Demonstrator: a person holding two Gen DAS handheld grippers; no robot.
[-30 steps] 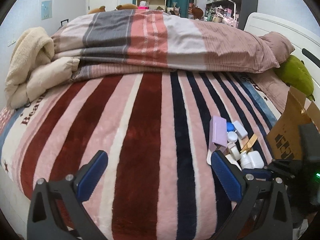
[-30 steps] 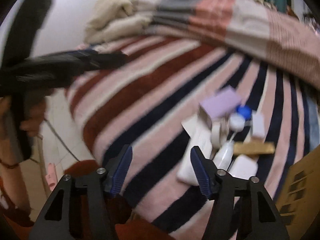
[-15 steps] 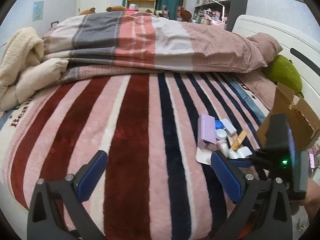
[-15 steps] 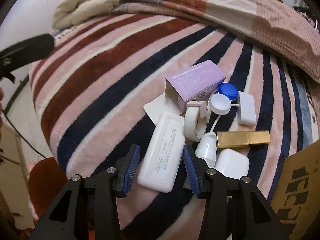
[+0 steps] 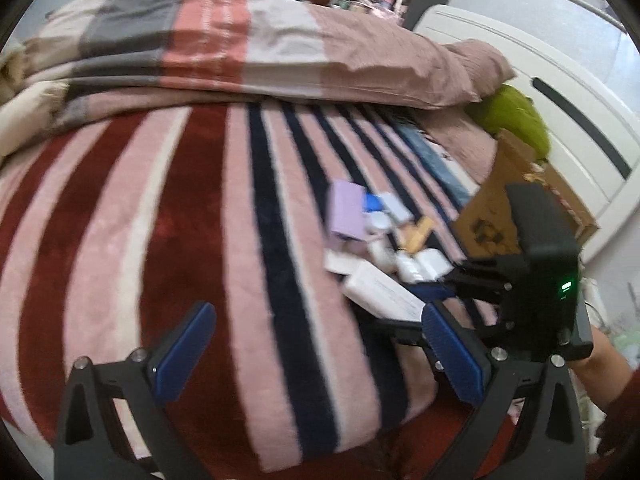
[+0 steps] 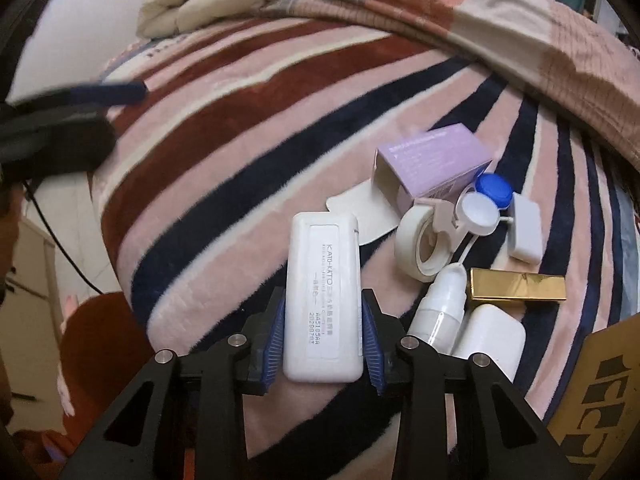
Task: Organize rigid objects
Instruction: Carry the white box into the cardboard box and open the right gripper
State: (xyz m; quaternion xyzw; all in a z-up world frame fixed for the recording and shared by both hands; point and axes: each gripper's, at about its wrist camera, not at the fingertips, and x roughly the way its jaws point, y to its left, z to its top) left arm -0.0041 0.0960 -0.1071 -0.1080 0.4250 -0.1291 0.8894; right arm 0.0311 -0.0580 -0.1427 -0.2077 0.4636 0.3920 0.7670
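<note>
While the sort is at its first pick, this is the stock, largest to smallest.

Blanket (image 6: 248, 92): striped plush bed cover under both sets of jaws; bears every loose item.
Cardboard box (image 6: 600, 400): right of the right jaws, at the frame edge; judged the likely place for the sorted items, its inside unseen.
Left gripper (image 5: 312, 354): jaws spread wide, nothing between them; hangs over bare blanket, the clutter ahead and to its right.
Right gripper (image 6: 323, 344): blue pads pressed on the two long sides of the white case, jaws gripping it near its rear end.
White case (image 6: 323, 300): flat, printed label up, lying lengthwise between the right jaws; whether it has left the blanket cannot be told.
Purple carton (image 6: 436, 164): ahead and right of the right jaws, one end flap open.
Tape roll (image 6: 418, 246): just ahead-right of the case, leaning on the carton.
Gold bar (image 6: 518, 286): right of the jaws, beyond the white pod (image 6: 490, 340).
Small bottle (image 6: 440, 312): just beside the right finger, lying flat.
Blue lens case (image 6: 486, 200): beyond the tape roll, touching the carton.
Step in hand: grasp of the white case.
Next move calls for: a straight lift, clear of the bottle, then a carry right toward the box.
</note>
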